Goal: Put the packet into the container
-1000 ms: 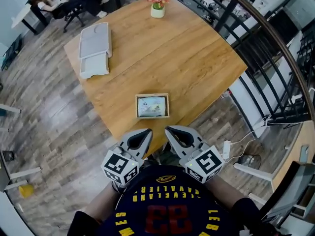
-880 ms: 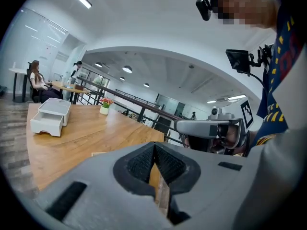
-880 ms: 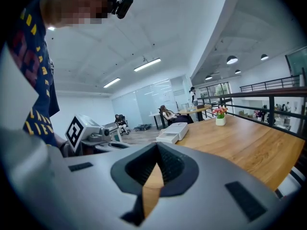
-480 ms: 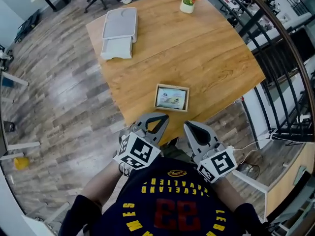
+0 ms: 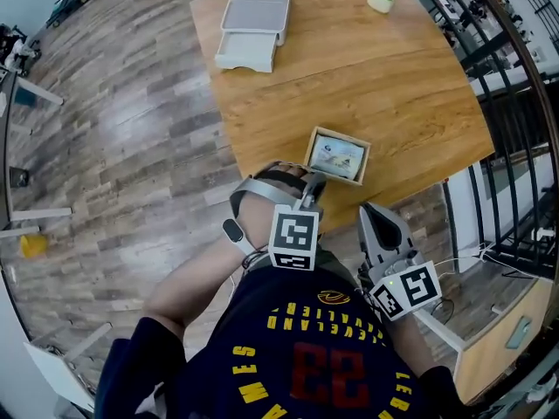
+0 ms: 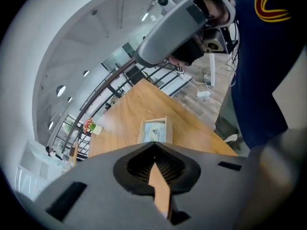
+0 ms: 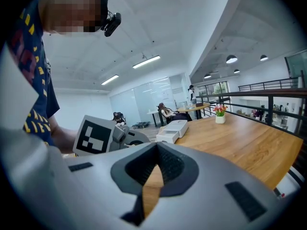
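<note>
Wooden container [image 5: 364, 168] holds the packet [image 5: 336, 156], just ahead of left gripper [image 5: 312, 184], near right gripper [image 5: 370, 212], both with fingers [image 6: 100, 186] pressed together.

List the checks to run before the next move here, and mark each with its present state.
1. Left gripper empty: ok, jaws together on nothing.
2. Right gripper empty: ok, also shut on nothing.
3. Jaws open for a grasp: not ok, on either gripper.
4. Packet located: ok, it lies flat inside the wooden box near the table edge.
5. Left gripper aimed at the box: ok, nothing stands between.
6. White tray within reach: cannot tell, it sits at the far end.
</note>
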### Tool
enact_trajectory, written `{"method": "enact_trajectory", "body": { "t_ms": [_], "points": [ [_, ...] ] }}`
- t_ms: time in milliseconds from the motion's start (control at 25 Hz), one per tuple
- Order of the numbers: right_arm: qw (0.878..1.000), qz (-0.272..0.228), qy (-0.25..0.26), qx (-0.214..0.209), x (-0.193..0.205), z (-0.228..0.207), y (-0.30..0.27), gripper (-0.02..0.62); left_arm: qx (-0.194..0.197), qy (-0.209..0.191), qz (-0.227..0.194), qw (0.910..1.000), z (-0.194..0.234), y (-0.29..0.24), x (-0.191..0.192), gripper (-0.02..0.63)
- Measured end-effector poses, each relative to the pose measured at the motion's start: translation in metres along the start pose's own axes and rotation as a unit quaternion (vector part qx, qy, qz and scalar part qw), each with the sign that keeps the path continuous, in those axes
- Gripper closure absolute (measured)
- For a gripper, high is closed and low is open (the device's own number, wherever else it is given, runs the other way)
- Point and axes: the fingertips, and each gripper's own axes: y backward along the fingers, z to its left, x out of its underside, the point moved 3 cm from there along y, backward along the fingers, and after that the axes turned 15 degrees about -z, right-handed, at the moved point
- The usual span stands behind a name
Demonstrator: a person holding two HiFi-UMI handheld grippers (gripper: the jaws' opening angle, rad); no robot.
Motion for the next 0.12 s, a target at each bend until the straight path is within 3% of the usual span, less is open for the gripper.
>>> {"method": "enact_trajectory", "body": {
  "t_ms": [120],
  "points": [
    [1.0, 0.002, -0.003, -0.001, 0.0065, 0.0074, -0.0015, 0.584, 0.003, -0.01, 0.001, 0.9999, -0.0088, 0.0026, 0.0044, 0.598]
  ]
}}
